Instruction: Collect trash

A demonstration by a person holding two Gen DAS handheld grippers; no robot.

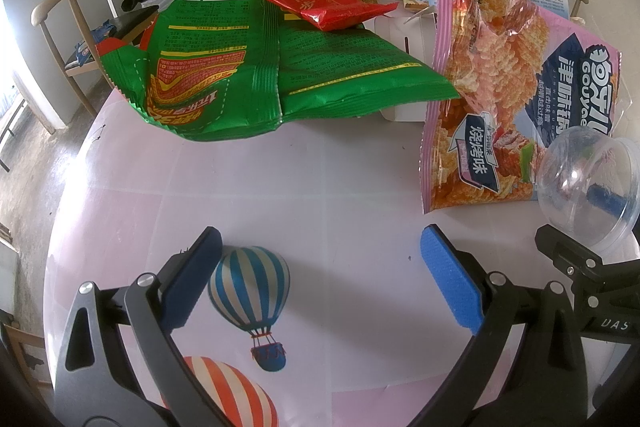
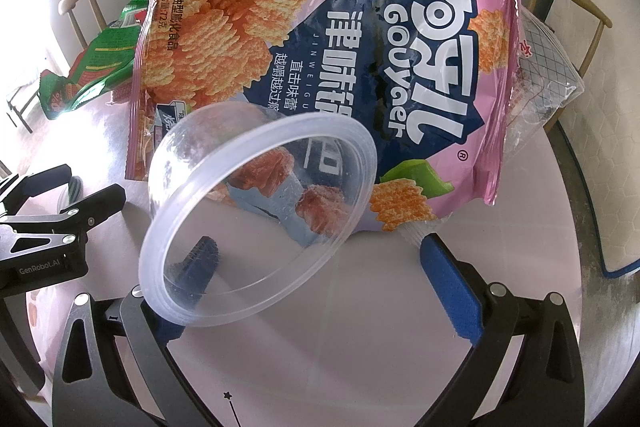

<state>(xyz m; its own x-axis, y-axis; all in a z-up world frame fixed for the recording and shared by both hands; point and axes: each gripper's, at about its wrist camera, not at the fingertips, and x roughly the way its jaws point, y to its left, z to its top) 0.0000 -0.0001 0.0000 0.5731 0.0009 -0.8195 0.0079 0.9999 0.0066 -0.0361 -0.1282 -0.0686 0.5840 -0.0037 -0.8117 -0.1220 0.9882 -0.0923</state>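
While the right gripper (image 2: 320, 267) sits with its jaws wide, a clear plastic dome lid (image 2: 260, 219) hangs tilted over its left finger, which pokes up inside the lid; the right finger is well clear of it, so it's hooked rather than pinched. Left gripper (image 1: 320, 279) is also spread wide and holding nothing, hovering low over the balloon-print tablecloth (image 1: 320, 187). Just beyond the lid lies the pink Gouyaer chip bag (image 2: 320, 47), looks flat and empty, with a clear plastic bag (image 2: 552, 67) beside it on the far right. Across from the left gripper sits the green snack bag (image 1: 260, 67), a red wrapper (image 1: 320, 3) resting on top of it, both propped on a white box (image 1: 404, 39). More wrappers clutter the far side. No bin visible in either view, so judging progress: early, only the lid is picked up, all bags are left. Near half of the round table is bare, so there's good room to manoeuvre; the table edge curves close on the left gripper's left side, and wooden chairs (image 1: 56, 23) stand around the rim. Hooked lid could slip off if tilted further.
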